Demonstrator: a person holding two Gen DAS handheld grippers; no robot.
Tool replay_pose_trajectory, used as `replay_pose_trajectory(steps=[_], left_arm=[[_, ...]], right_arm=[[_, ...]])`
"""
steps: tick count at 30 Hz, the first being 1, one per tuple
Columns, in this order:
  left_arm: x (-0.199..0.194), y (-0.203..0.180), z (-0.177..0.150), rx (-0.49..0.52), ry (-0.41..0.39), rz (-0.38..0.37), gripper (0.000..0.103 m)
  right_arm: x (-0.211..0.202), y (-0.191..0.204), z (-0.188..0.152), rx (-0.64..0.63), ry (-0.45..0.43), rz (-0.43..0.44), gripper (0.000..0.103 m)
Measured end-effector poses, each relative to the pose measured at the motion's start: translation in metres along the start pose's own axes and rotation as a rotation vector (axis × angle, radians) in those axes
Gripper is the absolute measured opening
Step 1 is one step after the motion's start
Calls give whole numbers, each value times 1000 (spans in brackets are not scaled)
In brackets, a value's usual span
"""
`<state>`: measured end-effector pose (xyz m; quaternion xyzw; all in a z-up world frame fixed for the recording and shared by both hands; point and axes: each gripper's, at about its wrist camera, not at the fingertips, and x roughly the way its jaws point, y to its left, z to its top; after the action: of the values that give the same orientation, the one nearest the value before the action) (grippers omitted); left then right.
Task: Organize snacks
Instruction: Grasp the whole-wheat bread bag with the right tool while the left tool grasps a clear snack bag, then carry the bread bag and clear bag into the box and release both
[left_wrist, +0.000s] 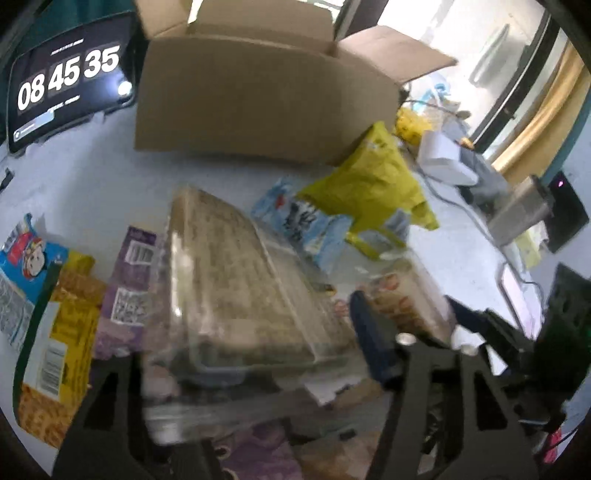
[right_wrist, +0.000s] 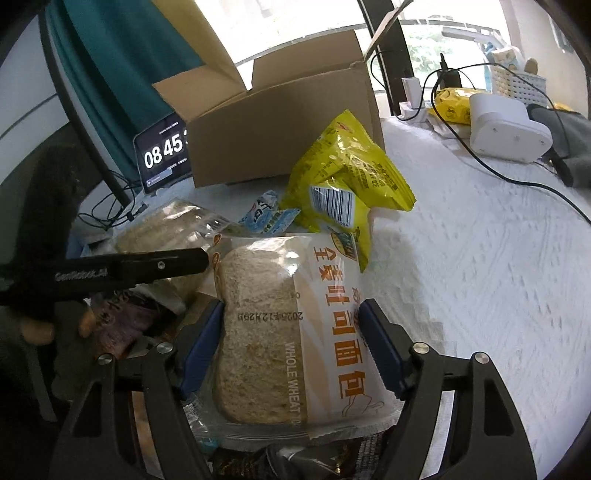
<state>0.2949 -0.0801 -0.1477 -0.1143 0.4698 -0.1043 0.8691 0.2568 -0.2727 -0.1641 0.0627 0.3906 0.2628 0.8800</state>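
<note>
The right gripper (right_wrist: 291, 350) pinches a whole wheat bread packet (right_wrist: 291, 332): its 2 blue pads (right_wrist: 201, 350) press against the left and right sides of the packet, which lies flat on top of the snack pile with its printed date facing up. Just beyond the bread, a yellow snack bag (right_wrist: 343, 177) leans against the front wall of an open cardboard box (right_wrist: 280, 136), and a light blue packet (right_wrist: 269, 216) lies beside the bag's lower left corner. The box stands on a white textured tablecloth (right_wrist: 480, 277), its flaps raised.

In the left wrist view, the left gripper (left_wrist: 251, 354) sits around a clear plastic tray of brown slices (left_wrist: 243, 280). Its right pad (left_wrist: 373, 339) is visible and stands apart from the tray's edge; the left pad is hidden behind the blurred tray, so whether the jaws grip it cannot be told. A purple packet (left_wrist: 129, 291) lies just left of the tray, with a yellow packet (left_wrist: 74, 325) and a blue cartoon packet (left_wrist: 26, 266) further left.

A tablet clock (left_wrist: 70, 77) stands left of the box and reads 08 45 35. A white device (right_wrist: 506, 127) with black cables sits well to the right on the cloth.
</note>
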Motion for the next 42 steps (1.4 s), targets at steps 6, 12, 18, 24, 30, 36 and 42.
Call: replay_pose_trajectory(steps=[6,12,18,24,30,36,42], left_arm=[[-9,5,1,12,-35,-1,26],[-20,12,1,2,-69,-32,24],[-50,14,6,26,-138,-61,24],[-78,19,12,60,-206,-56,24],[-106,26,19,109,-290,-32,24],[-125,43,38,132,-341,-25,24],[-142,55,61,158,-400,-14,24]], right_arm=[[-8,0,-1,2,-21,7,75],[-19,5,0,-6,-36,-18,75],[-41,21,10,-47,-85,-50,75],[-57,36,29,-81,-139,-82,75],[-61,51,51,-114,-181,-106,75],[-60,65,76,-143,-214,-131,75],[-67,74,109,-173,-263,-152,75]])
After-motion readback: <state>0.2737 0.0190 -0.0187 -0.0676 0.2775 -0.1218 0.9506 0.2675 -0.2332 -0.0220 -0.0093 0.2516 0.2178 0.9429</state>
